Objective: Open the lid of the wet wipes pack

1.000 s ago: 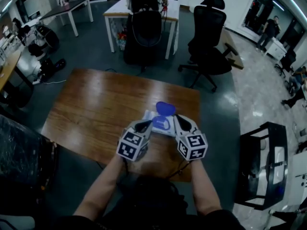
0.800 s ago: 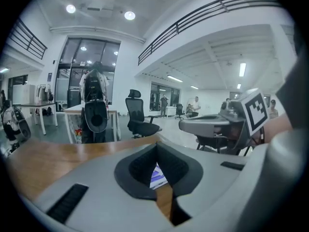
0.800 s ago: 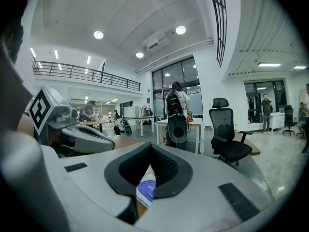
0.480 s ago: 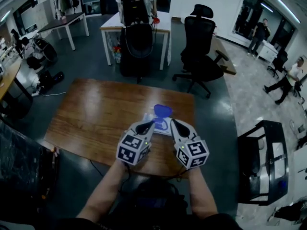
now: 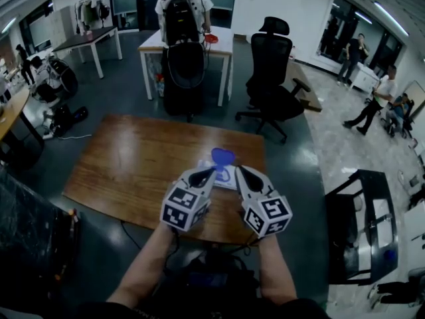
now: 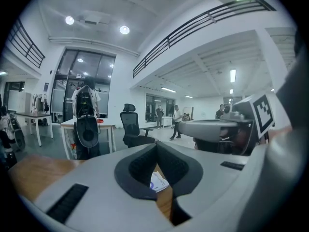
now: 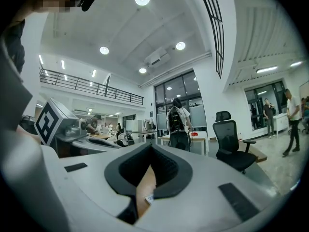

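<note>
Two grippers are hovering side by side above the near edge of the wooden table (image 5: pixel 126 158): the left gripper (image 5: pixel 212 170) and the right gripper (image 5: pixel 238 170), each showing its jaws pressed together with nothing between them. One wet wipes pack (image 5: pixel 224 176) is lying on the table just ahead of and below both tips, touching neither. Its blue lid (image 5: pixel 223 156) is standing open on the side away from the grippers.
</note>
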`<state>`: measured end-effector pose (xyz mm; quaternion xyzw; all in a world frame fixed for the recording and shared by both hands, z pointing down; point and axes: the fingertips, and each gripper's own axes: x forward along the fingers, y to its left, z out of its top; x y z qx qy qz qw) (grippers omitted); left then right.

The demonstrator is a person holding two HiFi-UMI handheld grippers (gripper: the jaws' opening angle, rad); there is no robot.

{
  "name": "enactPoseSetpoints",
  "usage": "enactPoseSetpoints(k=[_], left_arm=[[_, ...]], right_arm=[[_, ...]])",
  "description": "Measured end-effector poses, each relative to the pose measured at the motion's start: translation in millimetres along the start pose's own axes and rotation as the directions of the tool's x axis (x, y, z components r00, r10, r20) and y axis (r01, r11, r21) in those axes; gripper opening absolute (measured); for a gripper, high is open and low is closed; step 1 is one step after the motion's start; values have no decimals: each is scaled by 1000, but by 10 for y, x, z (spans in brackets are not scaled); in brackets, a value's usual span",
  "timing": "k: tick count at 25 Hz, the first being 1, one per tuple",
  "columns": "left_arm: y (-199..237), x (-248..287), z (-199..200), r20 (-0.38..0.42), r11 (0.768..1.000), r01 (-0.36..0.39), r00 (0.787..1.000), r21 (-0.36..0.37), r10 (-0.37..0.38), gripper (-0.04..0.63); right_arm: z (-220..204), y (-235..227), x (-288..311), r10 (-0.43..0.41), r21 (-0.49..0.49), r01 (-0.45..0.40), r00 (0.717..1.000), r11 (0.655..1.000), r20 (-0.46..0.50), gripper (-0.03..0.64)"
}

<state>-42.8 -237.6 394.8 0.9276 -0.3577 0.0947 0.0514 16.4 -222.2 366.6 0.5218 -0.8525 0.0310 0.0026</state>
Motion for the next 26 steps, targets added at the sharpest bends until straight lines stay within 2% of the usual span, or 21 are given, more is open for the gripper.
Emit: enactPoseSetpoints(k=[26], left_arm=[[-178, -113, 126, 26, 1000, 9, 1000, 24, -10, 5]], right_arm=[[164, 119, -211, 3, -5, -3, 999, 1000, 35, 9]])
